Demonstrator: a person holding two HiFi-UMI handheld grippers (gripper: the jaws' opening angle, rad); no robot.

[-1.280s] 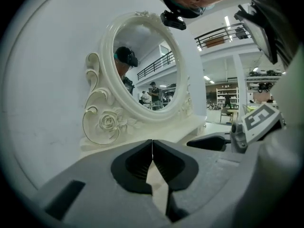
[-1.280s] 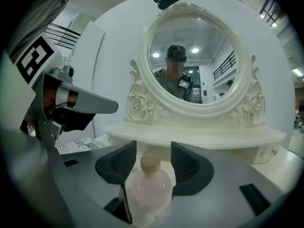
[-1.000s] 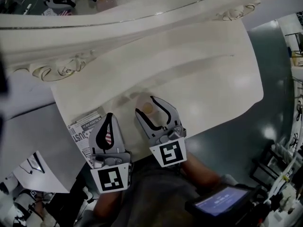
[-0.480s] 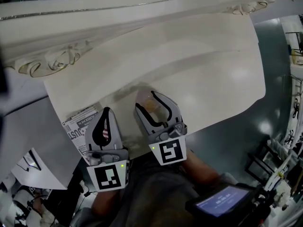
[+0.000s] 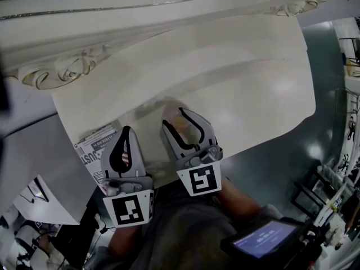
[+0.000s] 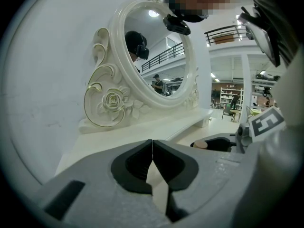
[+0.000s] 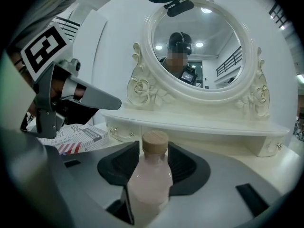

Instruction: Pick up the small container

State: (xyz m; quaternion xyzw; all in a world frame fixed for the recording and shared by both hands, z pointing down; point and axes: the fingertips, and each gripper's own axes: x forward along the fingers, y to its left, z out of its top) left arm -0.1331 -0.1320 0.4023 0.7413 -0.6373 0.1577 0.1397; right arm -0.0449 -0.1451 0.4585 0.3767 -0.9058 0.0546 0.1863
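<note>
The left gripper (image 6: 152, 146) has its jaws pressed together on nothing, above a newspaper (image 5: 94, 151) that it partly covers. To its right, the right gripper (image 5: 175, 120) is spread wide and closing, with the small container (image 7: 148, 177) upright between its jaws. I can't tell whether the pads touch it. From overhead the jaws hide most of it.

The base of the small container (image 7: 151, 175) is hidden between the closing jaws of the right hand-held gripper (image 7: 154, 148); the newspaper (image 5: 93, 151) is partly covered.
</note>
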